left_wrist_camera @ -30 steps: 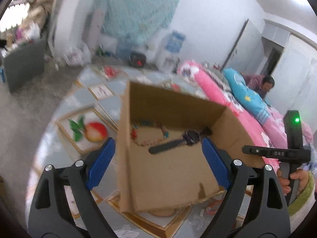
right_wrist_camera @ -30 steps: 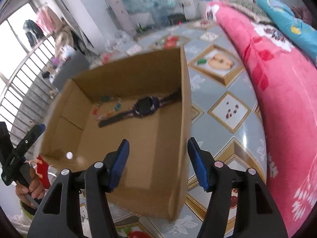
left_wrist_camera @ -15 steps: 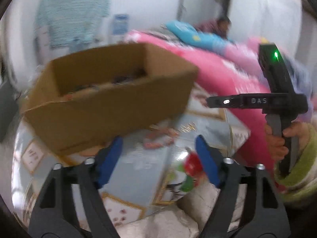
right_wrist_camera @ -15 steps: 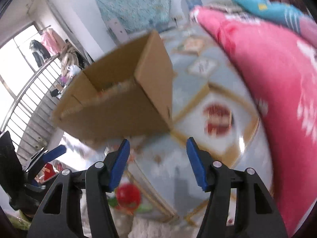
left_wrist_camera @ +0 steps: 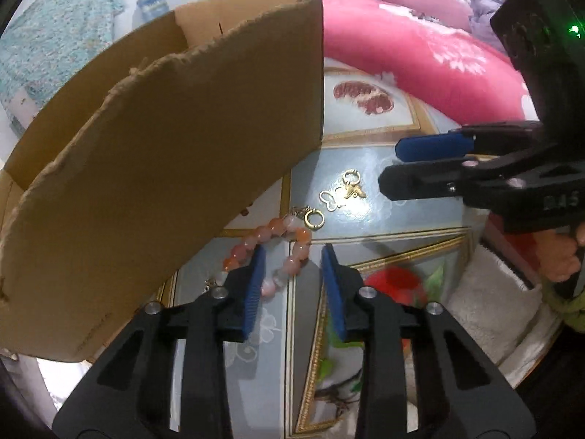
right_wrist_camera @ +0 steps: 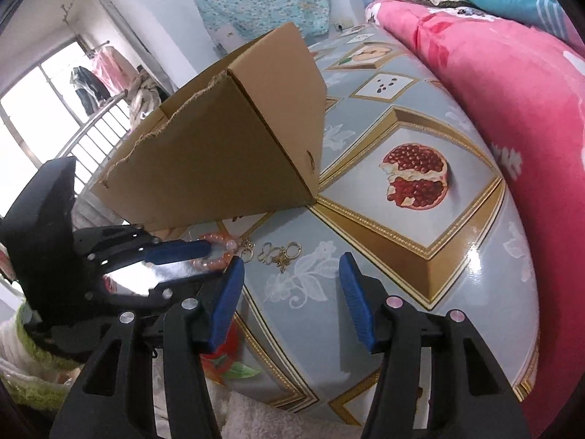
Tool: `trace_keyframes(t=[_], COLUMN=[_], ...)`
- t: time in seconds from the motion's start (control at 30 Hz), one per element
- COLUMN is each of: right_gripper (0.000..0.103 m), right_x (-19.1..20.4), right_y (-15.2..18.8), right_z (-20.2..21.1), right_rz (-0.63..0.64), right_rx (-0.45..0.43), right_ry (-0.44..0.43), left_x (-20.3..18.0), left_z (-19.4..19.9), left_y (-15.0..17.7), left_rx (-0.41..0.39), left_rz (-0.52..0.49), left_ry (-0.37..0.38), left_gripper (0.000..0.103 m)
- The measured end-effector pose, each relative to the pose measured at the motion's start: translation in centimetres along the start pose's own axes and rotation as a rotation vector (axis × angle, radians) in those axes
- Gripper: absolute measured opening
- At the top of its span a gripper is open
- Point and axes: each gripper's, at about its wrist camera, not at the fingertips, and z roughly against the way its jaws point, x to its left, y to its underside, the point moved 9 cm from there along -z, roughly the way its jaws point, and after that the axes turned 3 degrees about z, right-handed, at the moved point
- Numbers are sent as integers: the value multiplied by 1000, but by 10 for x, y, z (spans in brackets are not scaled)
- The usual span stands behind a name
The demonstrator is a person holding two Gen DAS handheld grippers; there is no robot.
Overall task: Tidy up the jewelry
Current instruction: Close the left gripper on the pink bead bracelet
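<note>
Jewelry's lying just beside the cardboard box now: bead bracelet, gold clasps. I'm closing the left gripper around the bracelet, not pinching yet; right gripper is hanging half-open, empty.

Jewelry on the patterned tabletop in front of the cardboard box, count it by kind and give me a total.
Pink and orange bead bracelet: 1
Gold ring-shaped earring: 1
Gold butterfly charm pieces with a ring clasp: 1 cluster; separate pieces cannot be told apart
Total: 3
</note>
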Motion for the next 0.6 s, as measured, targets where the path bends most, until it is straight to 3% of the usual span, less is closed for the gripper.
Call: trace_keyframes(t=[0.03, 0.1, 0.33, 0.6], right_gripper=[53, 52, 51, 51], right_x=[-1, -3, -9, -7], right_y=[1, -1, -3, 1], right_z=[-1, -2, 0, 4], right_rz=[-6, -12, -30, -31], right_rx=[-2, -8, -12, -8], right_ry=[-17, -38, -75, -61], left_x=[2, 6, 17, 63], left_z=[-1, -2, 28, 89], left_y=[0, -3, -15, -11], left_rx=[15, 28, -35, -167], left_rz=[11, 27, 104, 405], left_ry=[9, 17, 77, 205], left_gripper=[24, 9, 9, 9])
